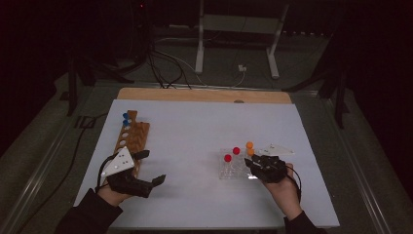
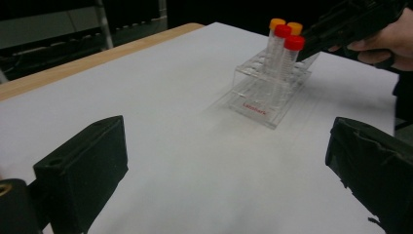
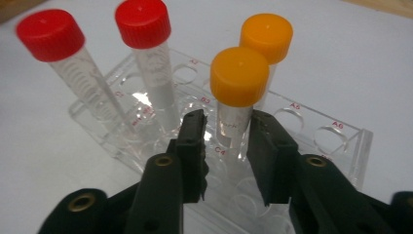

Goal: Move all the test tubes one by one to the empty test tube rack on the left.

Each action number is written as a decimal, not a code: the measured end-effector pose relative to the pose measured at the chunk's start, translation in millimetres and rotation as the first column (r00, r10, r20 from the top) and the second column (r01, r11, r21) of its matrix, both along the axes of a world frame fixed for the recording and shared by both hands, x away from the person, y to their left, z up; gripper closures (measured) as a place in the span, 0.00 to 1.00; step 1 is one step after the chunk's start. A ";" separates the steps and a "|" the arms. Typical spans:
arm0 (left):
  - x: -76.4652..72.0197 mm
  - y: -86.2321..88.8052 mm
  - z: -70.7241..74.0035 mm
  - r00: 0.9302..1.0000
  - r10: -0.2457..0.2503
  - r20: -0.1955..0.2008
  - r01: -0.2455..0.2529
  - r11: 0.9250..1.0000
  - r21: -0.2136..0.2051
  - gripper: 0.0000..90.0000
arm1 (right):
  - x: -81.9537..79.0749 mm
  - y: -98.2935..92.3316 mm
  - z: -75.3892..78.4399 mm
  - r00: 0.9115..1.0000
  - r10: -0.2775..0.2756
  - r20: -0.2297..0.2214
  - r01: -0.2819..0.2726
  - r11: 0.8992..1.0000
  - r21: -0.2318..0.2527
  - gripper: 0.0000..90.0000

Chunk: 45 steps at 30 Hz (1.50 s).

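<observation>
Right gripper (image 3: 228, 134) clamps the nearer orange-capped tube (image 3: 237, 92) in the clear rack (image 3: 341, 146); left gripper (image 2: 224, 165) hangs wide apart.

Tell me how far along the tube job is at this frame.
Done: two blue-capped tubes stand in the wooden rack. In hand: the right gripper has its jaws around the nearer orange-capped tube in the clear rack. Left: that tube, the other orange one and two red-capped tubes. The left gripper waits open.

Open white table surface (image 1: 195, 141) lies between wooden rack (image 1: 132, 139) and clear rack (image 1: 233, 168); around the nearest orange-capped tube (image 3: 237, 92), 1 orange-capped and 2 red-capped tubes (image 3: 146, 44) crowd access.
</observation>
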<state>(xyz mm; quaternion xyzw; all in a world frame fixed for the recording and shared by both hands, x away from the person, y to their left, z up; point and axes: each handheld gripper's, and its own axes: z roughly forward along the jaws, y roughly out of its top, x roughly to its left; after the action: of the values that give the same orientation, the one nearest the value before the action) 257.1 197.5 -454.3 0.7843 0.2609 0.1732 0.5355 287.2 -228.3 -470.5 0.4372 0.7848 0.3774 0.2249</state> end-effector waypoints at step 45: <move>-5.3 -6.0 6.9 0.999 -0.038 -0.008 0.038 0.999 0.012 0.03 | -54.3 -0.9 66.1 0.980 0.117 0.160 -0.127 0.991 0.048 0.83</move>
<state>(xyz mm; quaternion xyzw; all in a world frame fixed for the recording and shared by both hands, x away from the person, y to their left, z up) 251.9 191.5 -447.4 0.7930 0.2469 0.1616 0.5330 232.9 -229.1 -404.4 0.3636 0.7788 0.4463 0.2493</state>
